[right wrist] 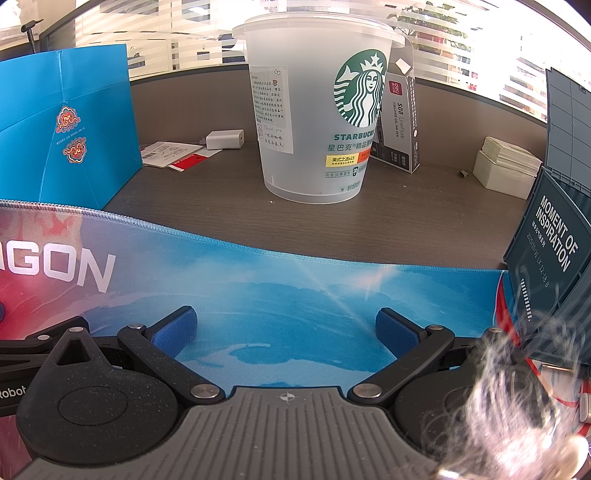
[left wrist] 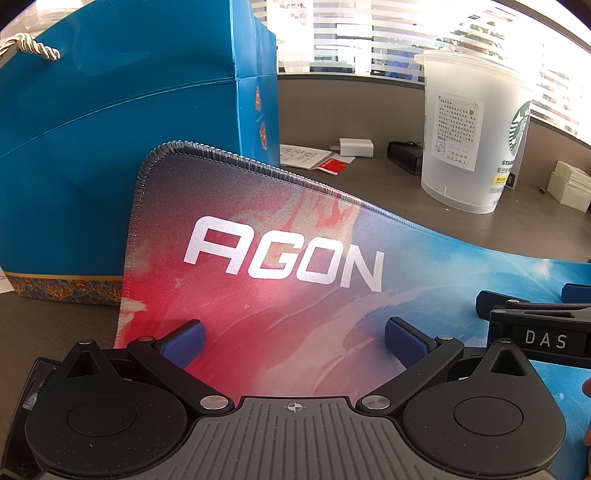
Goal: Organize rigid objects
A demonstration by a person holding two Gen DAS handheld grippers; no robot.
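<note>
You are working at a grey-brown wood-grain desk (right wrist: pixel 406 221) that runs up to a window with white horizontal blinds (right wrist: pixel 155 33), bright daylight washing through them. Spread over the near part of the desk is a red-to-blue fabric desk mat with a stitched grey edge (left wrist: pixel 295 314), printed in large white capitals "AGON". Your left gripper (left wrist: pixel 294 343) hangs over its red end with both blue-padded fingers spread wide and nothing between them; your right gripper (right wrist: pixel 285 334) sits over the blue end, likewise spread wide and empty. Beyond the mat's far edge stands a translucent frosted plastic cup with a lid (right wrist: pixel 314 110), upright, bearing the green Starbucks siren logo, the word "STARBUCKS", Chinese lettering, yellow and orange label strips, and a white sticker of small handwritten-style text too fine to read. Just behind it leans a grey-and-white opened cardboard pen box (right wrist: pixel 400 125) marked "S08 Uniflow". To the left a tall blue paper gift bag with a cream rope handle (left wrist: pixel 110 147) stands against the mat's corner, with red-and-gold emblems on its side. A small white charger block (right wrist: pixel 226 139) and printed paper slips (right wrist: pixel 173 153) lie between bag and cup. At right are a white box of cards (right wrist: pixel 506 170) and a dark teal crate-like box (right wrist: pixel 554 240) reading "MOMENT OF INSPIRATION".
</note>
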